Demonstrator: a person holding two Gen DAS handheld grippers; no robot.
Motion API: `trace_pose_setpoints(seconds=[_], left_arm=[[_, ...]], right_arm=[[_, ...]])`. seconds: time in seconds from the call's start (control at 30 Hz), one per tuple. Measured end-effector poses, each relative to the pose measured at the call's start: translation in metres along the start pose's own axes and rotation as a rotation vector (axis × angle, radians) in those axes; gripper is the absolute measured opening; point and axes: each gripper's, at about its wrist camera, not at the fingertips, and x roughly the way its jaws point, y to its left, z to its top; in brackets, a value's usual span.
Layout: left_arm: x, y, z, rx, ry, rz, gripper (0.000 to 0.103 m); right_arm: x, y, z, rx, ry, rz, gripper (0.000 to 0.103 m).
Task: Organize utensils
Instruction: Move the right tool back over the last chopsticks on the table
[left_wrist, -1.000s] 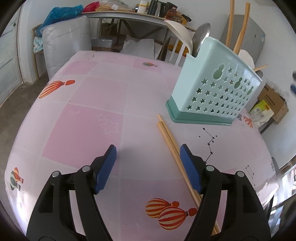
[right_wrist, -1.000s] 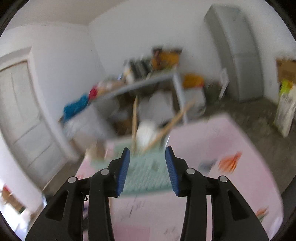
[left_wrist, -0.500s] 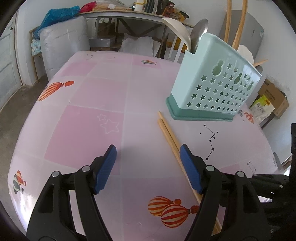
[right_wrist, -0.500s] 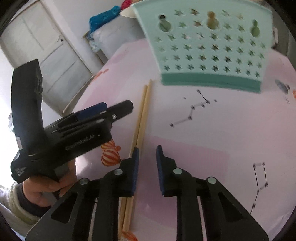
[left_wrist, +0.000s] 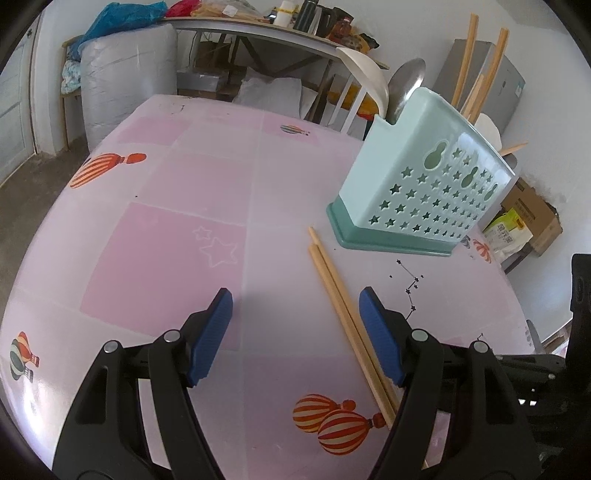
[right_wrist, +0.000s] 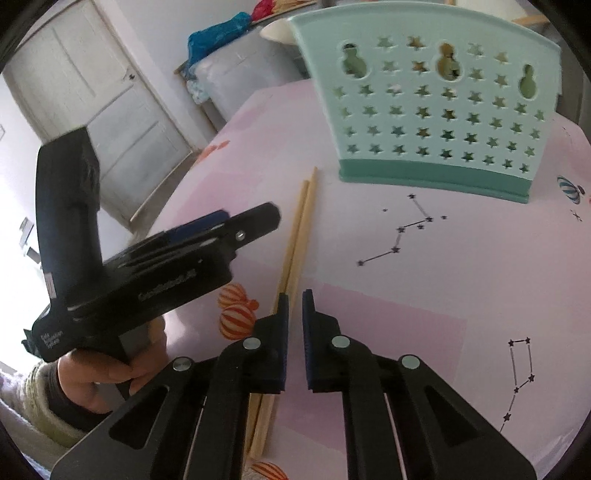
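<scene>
Gripper-wise, the left gripper (left_wrist: 295, 325) hangs wide open over the pink tabletop (left_wrist: 147, 240), holding nothing. Right gripper (right_wrist: 294, 314) has just been closing to a narrow slit, nothing between its pads. Mint holder (left_wrist: 424, 192) stands at 1 o'clock; two chopsticks (left_wrist: 343, 314) lie flat at 5 o'clock from it.
</scene>
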Motion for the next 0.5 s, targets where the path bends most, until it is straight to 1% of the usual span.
trace_pose_setpoints(seconds=[0.17, 0.27, 0.33, 0.4, 0.5], left_arm=[[0.001, -0.001, 0.0, -0.01, -0.002, -0.009, 0.067], [0.001, -0.002, 0.001, -0.008, -0.002, -0.007, 0.067], [0.001, -0.002, 0.001, -0.006, -0.001, -0.006, 0.067], [0.001, -0.004, 0.001, 0.005, 0.007, 0.0, 0.067], [0.0, -0.012, -0.002, 0.053, 0.031, 0.006, 0.067]], right_arm=[[0.016, 0.01, 0.0, -0.017, 0.031, -0.002, 0.008], [0.019, 0.014, 0.002, -0.031, 0.029, -0.014, 0.008], [0.021, 0.013, 0.003, -0.015, 0.028, -0.023, 0.008], [0.02, 0.012, 0.002, 0.001, 0.028, -0.032, 0.007], [0.014, 0.007, -0.002, 0.019, 0.038, -0.055, 0.007]])
